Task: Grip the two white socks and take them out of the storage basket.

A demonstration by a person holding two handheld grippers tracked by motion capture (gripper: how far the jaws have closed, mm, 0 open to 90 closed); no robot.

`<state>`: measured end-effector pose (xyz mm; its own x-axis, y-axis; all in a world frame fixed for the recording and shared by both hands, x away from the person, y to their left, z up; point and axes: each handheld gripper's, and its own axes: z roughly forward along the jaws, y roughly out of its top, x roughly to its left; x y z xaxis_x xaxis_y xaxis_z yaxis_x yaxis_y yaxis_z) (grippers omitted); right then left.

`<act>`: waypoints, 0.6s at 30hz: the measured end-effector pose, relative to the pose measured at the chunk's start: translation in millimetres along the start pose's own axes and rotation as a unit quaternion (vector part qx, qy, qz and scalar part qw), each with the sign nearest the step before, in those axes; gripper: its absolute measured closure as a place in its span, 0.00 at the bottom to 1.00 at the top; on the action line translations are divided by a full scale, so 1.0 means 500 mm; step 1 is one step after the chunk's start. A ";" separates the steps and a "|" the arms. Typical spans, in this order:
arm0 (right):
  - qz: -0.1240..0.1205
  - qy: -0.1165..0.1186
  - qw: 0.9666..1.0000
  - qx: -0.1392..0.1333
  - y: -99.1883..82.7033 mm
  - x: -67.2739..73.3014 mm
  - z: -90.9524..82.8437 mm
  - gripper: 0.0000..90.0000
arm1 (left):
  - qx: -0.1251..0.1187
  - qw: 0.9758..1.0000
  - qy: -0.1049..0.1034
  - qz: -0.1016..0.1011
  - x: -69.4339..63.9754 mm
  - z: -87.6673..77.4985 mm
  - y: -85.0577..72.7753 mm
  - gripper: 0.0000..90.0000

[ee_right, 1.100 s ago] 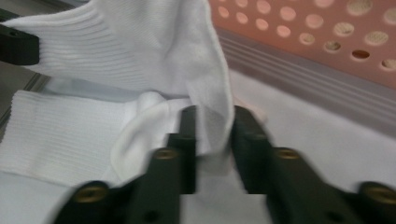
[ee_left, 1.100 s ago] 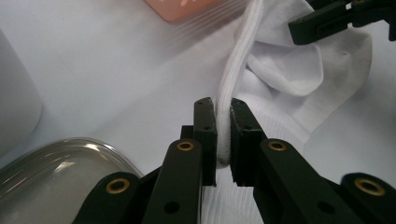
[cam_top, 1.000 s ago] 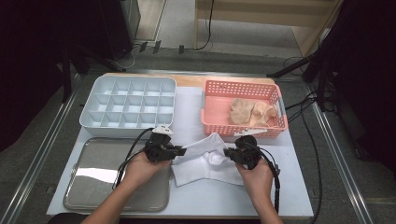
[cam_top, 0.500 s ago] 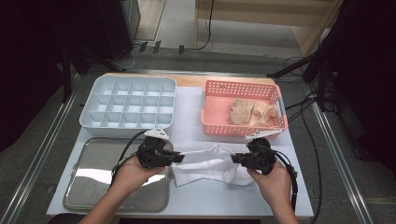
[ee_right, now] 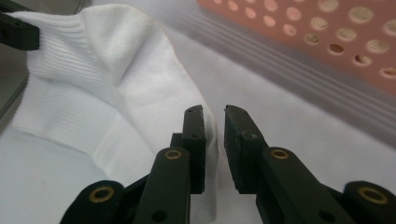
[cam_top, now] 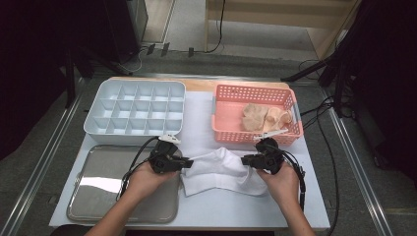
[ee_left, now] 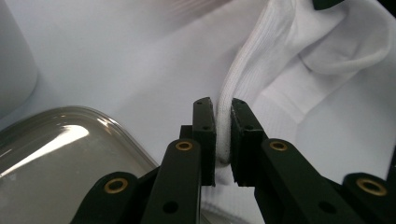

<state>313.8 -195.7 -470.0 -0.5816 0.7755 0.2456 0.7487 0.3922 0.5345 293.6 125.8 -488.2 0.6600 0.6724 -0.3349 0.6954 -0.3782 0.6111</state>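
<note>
We see a white sock (cam_top: 221, 169) lying on the table (cam_top: 295, 206) between the tray (cam_top: 98, 196) and the pink basket (cam_top: 231, 135), its long axis running left to right between the two hands. The left gripper (cam_top: 184, 162) is clamped on the ribbed cuff (ee_left: 224, 135) at the sock's left end. The right gripper (cam_top: 244, 160), at the opposite end, has just been opening; a fold of sock sits between its parted jaws, unpressed. Each hand is at its own end. We read no brand, label or writing.
</note>
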 end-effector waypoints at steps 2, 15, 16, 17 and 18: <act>0.002 -0.002 1.000 -0.001 0.003 -0.008 0.004 0.87 | 0.000 1.000 0.004 -0.002 0.006 0.005 0.001 0.93; 0.013 -0.013 0.998 -0.059 0.004 -0.010 -0.031 0.78 | 0.005 1.000 0.027 -0.015 0.026 0.027 0.006 0.92; 0.011 -0.013 0.998 -0.064 0.005 -0.009 -0.034 0.77 | 0.005 1.000 0.028 -0.014 0.027 0.025 0.006 0.91; 0.012 -0.013 0.998 -0.067 0.005 -0.008 -0.038 0.76 | 0.002 0.999 0.029 -0.014 0.027 0.025 0.006 0.91; 0.010 -0.013 0.997 -0.072 0.005 -0.007 -0.040 0.75 | 0.001 0.999 0.030 -0.014 0.028 0.024 0.006 0.90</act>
<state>311.2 -207.2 -453.4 -0.5570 0.7957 0.2381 0.7062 0.3028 0.6400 308.3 126.2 -499.6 0.6213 0.7203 -0.3085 0.7146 -0.3594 0.6001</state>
